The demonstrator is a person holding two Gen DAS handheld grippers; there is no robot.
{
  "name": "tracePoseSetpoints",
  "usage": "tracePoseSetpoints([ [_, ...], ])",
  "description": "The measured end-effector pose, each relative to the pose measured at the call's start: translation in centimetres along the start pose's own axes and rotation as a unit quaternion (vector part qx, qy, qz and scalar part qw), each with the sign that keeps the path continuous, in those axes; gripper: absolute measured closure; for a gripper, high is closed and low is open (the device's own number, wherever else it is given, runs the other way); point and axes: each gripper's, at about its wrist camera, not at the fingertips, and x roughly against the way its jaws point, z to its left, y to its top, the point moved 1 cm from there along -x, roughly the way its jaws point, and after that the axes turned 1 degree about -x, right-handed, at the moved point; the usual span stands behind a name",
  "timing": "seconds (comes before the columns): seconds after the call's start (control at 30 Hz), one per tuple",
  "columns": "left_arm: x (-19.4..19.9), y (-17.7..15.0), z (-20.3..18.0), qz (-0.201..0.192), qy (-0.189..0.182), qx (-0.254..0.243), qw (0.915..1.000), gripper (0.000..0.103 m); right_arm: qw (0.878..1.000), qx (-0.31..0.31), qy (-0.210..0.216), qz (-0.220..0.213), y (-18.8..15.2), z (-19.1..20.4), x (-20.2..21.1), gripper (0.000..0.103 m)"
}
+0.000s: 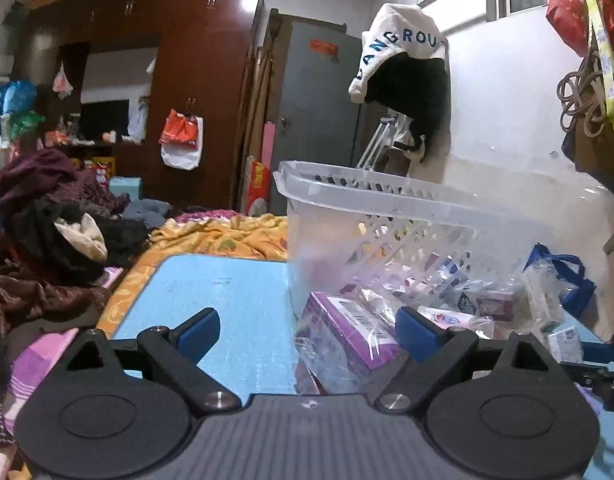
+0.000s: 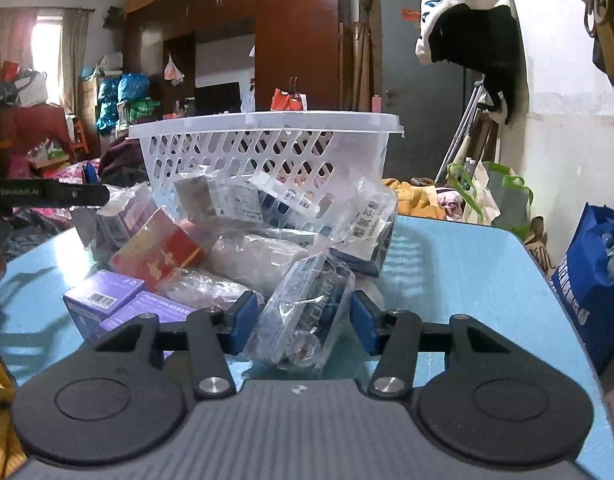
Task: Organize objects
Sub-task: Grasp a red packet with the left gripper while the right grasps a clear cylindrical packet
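Note:
A white perforated basket stands on the blue table, with wrapped medicine boxes and packets heaped in front of it. My right gripper is shut on a clear-wrapped dark blue packet, its blue pads against both sides. Purple boxes and a red box lie to the left of it. In the left wrist view my left gripper stands open low over the table. A bagged purple box lies between its fingers, close to the right pad, beside the basket.
Piled clothes and a yellow blanket lie on a bed left of the table. A blue bag stands at the table's right edge, a green-handled bag behind. A wardrobe and a grey door are at the back.

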Motion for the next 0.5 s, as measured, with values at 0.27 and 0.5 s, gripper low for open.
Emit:
tracePoseSetpoints([
  [0.27, 1.1, -0.4, 0.2, -0.01, 0.008, 0.005, 0.9999, 0.007, 1.0, -0.005, 0.004, -0.005, 0.1, -0.1, 0.1, 0.049],
  [0.5, 0.3, -0.6, -0.8, -0.002, 0.012, -0.01, 0.9999, 0.017, 1.0, -0.003, 0.006, -0.007, 0.1, -0.1, 0.2, 0.05],
])
